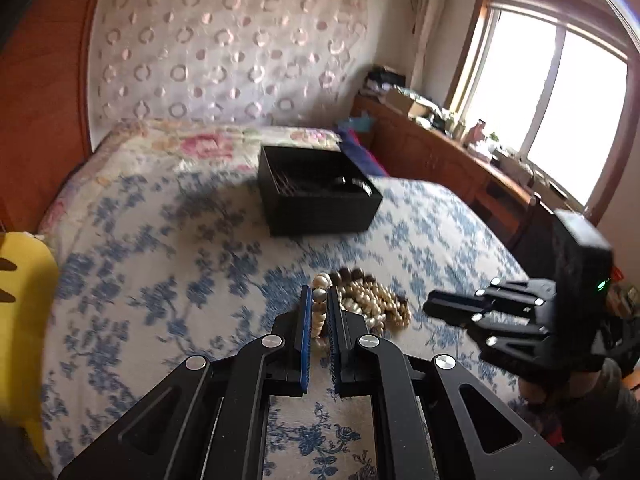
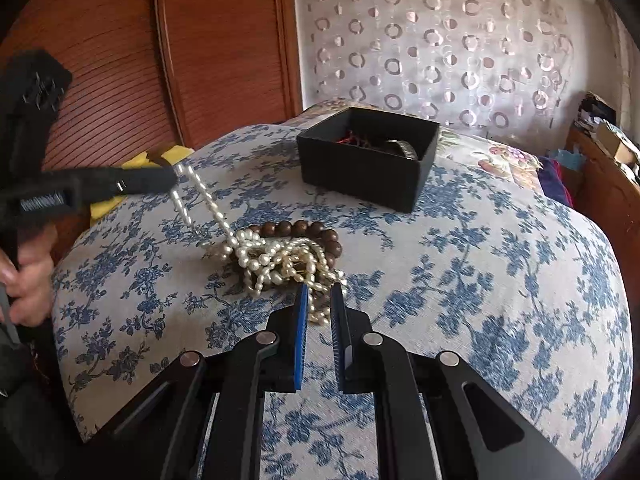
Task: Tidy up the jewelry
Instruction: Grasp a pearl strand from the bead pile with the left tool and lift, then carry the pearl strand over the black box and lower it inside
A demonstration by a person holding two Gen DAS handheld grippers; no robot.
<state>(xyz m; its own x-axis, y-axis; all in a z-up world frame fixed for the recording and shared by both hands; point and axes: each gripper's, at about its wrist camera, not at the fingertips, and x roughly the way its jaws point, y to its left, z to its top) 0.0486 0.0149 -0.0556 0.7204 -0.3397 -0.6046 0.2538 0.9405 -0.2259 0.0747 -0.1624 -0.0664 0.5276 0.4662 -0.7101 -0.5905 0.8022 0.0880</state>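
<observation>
the left gripper (image 1: 319,300) pinches a strand of the cream pearl necklace (image 2: 276,260), drawing it up and clear of the heap so it untangles; the right gripper (image 2: 322,300) sits narrowly parted over the pile's near edge, whether gripping i cannot tell. a brown wooden bead bracelet (image 2: 304,230) lies under the pearls on the blue floral bedspread (image 2: 500,260); the open black box (image 2: 366,160) waits well beyond.

The left gripper (image 1: 319,295) is held raised, its fingers pinched together on a strand (pearls). The right gripper (image 2: 323,294) is held low, its fingers narrowly parted.
</observation>
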